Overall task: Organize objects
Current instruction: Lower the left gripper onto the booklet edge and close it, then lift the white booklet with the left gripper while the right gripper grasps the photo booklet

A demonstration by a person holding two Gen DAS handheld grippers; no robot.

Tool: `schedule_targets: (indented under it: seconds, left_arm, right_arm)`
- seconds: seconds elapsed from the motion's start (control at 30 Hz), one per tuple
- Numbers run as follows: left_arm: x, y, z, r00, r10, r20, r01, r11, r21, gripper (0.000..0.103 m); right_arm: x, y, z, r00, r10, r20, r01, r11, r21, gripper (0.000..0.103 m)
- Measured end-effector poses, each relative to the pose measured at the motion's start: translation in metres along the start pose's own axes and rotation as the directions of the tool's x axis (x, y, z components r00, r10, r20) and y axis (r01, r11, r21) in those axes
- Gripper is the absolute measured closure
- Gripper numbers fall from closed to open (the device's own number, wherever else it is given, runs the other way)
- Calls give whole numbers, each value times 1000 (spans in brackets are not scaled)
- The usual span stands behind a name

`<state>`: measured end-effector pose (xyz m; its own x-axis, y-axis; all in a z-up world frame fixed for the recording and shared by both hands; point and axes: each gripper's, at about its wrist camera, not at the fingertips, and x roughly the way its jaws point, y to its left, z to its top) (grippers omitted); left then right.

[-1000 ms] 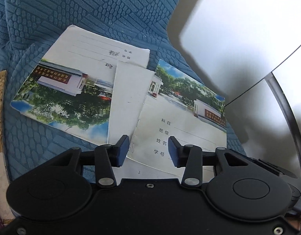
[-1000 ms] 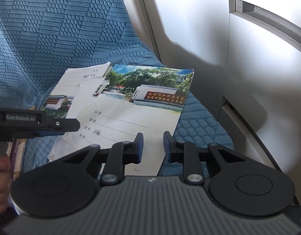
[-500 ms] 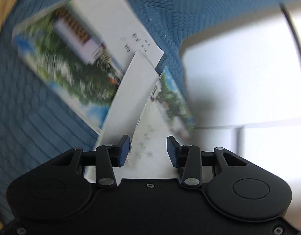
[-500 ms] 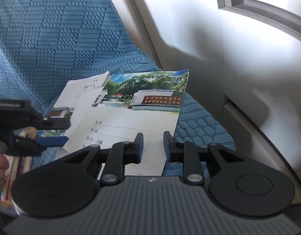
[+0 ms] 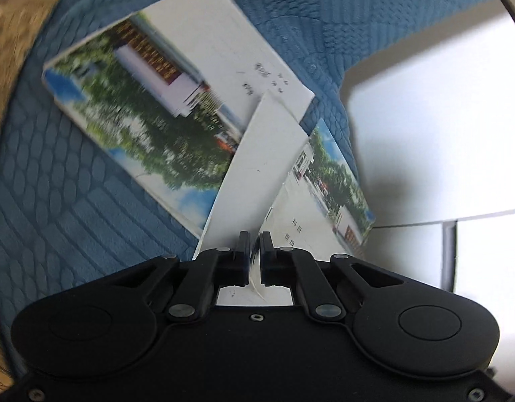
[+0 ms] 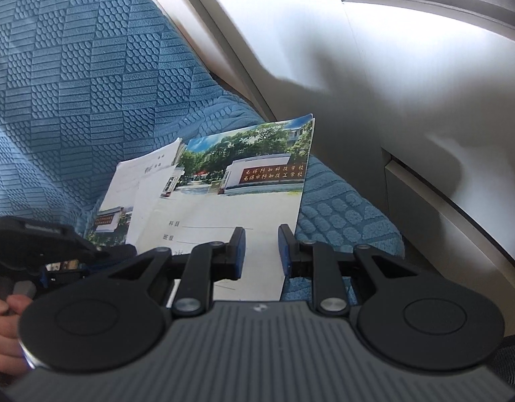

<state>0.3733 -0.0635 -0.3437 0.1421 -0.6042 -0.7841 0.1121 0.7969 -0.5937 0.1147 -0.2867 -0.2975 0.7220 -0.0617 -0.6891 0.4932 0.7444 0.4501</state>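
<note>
Two notebooks with a school-gate photo on the cover lie overlapping on a blue textured cover (image 6: 73, 83). The far notebook (image 5: 163, 110) lies flat, and a white sheet (image 5: 257, 167) leans across it. The near notebook (image 5: 324, 201) (image 6: 230, 201) rests on top. My left gripper (image 5: 254, 254) is shut on the near notebook's edge, where the white sheet meets it; a thin paper edge shows between the pads. The right gripper (image 6: 261, 251) stands open by a narrow gap over that notebook's near right corner, pads clear of the paper.
A white panel (image 6: 391, 100) with a grey frame rises right beside the blue cover. A brown patterned surface (image 5: 9, 50) borders the cover on the left. A person's hand (image 6: 2, 318) grips the left tool's handle at the lower left of the right wrist view.
The left gripper rolled, moved in on the papers' near edge and closed from a wide gap to shut. The right gripper rolled slightly and kept its narrow gap.
</note>
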Motion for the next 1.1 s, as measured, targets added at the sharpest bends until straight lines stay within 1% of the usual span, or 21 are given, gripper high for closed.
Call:
schedule_targets:
  seconds: [0.07,0.1,0.2,0.27,0.33,0.37,0.43,0.47,0.5,0.57,0.6,0.63,0.73,0.77,0.8,0.87,0.93,0.97,1.03,1.1]
  left_arm:
    - [0,-6,-1,1000,18,7,-19,1000,14,101]
    - [0,-8,-2,1000,11,8,-12,1000,14,102]
    - [-6,-12,-6,999,-45,1,45,999,-16,103]
    - [-13,-13,-10,995,-97,-2,97,993,-61,103]
    - [-21,-15,-14,990,-143,7,143,986,-91,103]
    - [-25,-17,-16,987,-158,12,159,982,-101,103]
    - [-31,-22,-21,981,-190,28,192,974,-118,103]
    - [-35,-23,-23,979,-200,34,203,971,-126,103]
    - [-37,-24,-25,978,-206,38,209,969,-130,103]
    - [-42,-28,-29,976,-216,41,219,967,-131,103]
    - [-43,-28,-31,974,-222,42,226,965,-136,103]
    - [-46,-28,-33,972,-230,44,234,961,-146,103]
    - [-54,-25,-38,969,-242,52,247,955,-166,103]
    - [-56,-24,-39,968,-244,52,249,953,-172,103]
    - [-57,-23,-40,967,-250,51,255,951,-177,103]
    - [-62,-21,-42,964,-261,54,267,946,-184,103]
    - [-69,-18,-44,963,-261,58,268,946,-185,103]
    - [-72,-17,-45,962,-266,59,272,944,-188,103]
    - [-78,-15,-47,960,-273,58,279,941,-193,103]
    - [-84,-13,-50,961,-271,60,278,942,-188,103]
  right_arm:
    - [0,-1,1,1000,4,-1,-4,1000,14,79]
    - [-1,-1,1,1000,5,0,-5,1000,19,76]
    - [-12,-2,3,1000,22,23,-23,998,57,75]
    - [-23,-2,4,997,57,42,-61,993,104,75]
    - [-32,-2,2,994,102,41,-108,977,182,75]
    - [-35,-3,-1,989,145,37,-150,959,241,75]
    - [-38,-2,-9,974,226,21,-217,904,367,63]
    - [-39,1,-14,964,267,18,-250,874,417,49]
    - [-39,5,-18,955,296,16,-272,854,443,43]
    - [-41,14,-24,944,329,17,-299,834,464,41]
    - [-42,17,-27,939,343,26,-314,822,475,35]
    - [-39,19,-29,934,357,31,-325,806,495,31]
    - [-29,15,-37,918,394,50,-345,732,588,30]
    - [-26,12,-39,918,392,63,-345,710,613,30]
    - [-24,9,-40,923,379,71,-335,697,634,30]
    - [-20,3,-41,936,344,72,-302,685,663,30]
    - [-21,0,-39,955,290,56,-256,717,648,31]
    - [-22,-2,-39,961,271,58,-245,732,636,31]
    - [-22,-8,-39,967,248,59,-228,736,637,32]
    - [-21,-14,-38,970,236,62,-220,736,641,44]
